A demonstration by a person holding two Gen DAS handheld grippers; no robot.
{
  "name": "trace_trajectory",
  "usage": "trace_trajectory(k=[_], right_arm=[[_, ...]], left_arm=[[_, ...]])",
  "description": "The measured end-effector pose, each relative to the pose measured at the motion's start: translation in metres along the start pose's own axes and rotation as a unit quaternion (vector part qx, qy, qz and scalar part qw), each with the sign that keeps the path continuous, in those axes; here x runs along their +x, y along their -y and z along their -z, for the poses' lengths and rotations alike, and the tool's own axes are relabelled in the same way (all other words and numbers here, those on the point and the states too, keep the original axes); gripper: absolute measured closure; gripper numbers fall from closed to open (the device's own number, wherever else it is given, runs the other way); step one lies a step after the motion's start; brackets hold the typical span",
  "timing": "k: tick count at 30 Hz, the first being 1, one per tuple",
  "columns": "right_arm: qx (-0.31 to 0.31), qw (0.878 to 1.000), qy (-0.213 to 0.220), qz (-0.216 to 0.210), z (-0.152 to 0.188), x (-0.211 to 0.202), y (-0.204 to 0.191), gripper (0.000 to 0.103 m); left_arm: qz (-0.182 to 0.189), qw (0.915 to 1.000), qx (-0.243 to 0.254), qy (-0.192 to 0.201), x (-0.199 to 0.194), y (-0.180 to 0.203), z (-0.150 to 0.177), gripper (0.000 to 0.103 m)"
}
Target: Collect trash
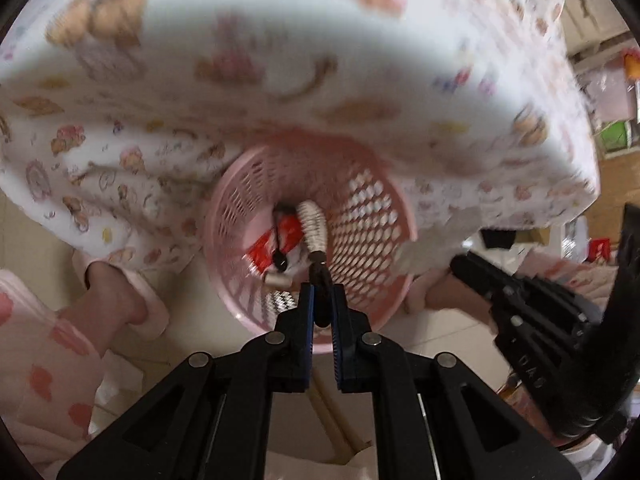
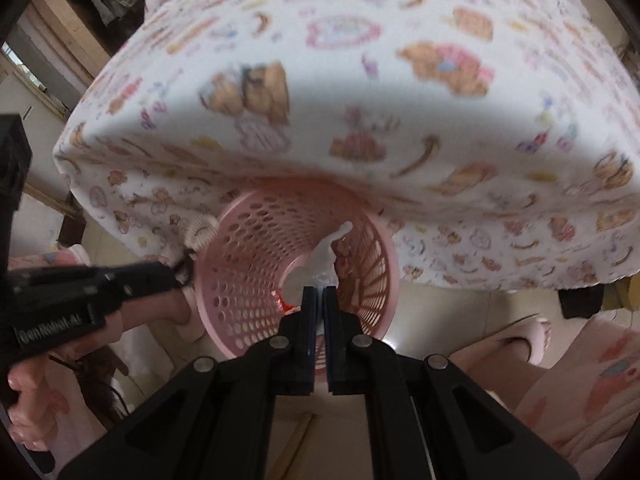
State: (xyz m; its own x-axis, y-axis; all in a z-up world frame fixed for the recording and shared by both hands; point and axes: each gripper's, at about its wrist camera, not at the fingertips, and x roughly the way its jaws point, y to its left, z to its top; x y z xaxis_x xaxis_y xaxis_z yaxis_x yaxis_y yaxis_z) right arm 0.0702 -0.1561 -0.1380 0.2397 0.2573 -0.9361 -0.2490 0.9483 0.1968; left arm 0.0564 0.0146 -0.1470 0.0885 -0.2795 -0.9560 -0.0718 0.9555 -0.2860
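Only left tool [image 1: 321, 300]: corded brush [image 1: 314, 224]; right tool [image 2: 319, 300]: tissue [image 2: 326, 254].

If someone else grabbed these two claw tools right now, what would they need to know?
Left gripper: shut on a dark cord with a cream ribbed piece, dangling it over the pink basket.
Right gripper: shut on a thin white scrap, also over the basket mouth.
Basket: on the floor by the patterned bedspread; red wrapper already inside.
Done: some trash binned, both pieces carried to the basket.
Left: open both grippers to drop them, then look for more. The pictures are blurred, so the scrap's exact make is unclear.
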Motion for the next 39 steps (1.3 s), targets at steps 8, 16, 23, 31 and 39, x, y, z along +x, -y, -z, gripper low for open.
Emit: trace_trajectory(k=[8, 16, 23, 31, 39], right_arm=[[-0.002, 1.0, -0.023, 0.01, 0.004, 0.016, 0.003, 0.099], [0.009, 0.999, -0.052, -0.001, 0.009, 0.03, 0.004, 0.099], [0.043, 0.998, -0.048, -0.003, 0.007, 0.028, 0.011, 0.085], [0.046, 0.998, -0.031, 0.001, 0.002, 0.018, 0.014, 0.057], [0.037, 0.996, 0.08, 0.008, -0.004, -0.055, 0.009, 0.022]], left_arm=[[-0.031, 0.9987, -0.005, -0.04, 0.015, -0.002, 0.001, 0.096], [-0.052, 0.9971, -0.009, -0.055, 0.035, -0.011, -0.006, 0.086], [-0.058, 0.9973, -0.011, -0.043, 0.029, -0.015, -0.008, 0.058], [-0.099, 0.994, 0.034, 0.032, -0.019, 0.002, 0.001, 0.045], [-0.119, 0.9709, 0.057, 0.2, -0.114, 0.017, 0.02, 0.023]])
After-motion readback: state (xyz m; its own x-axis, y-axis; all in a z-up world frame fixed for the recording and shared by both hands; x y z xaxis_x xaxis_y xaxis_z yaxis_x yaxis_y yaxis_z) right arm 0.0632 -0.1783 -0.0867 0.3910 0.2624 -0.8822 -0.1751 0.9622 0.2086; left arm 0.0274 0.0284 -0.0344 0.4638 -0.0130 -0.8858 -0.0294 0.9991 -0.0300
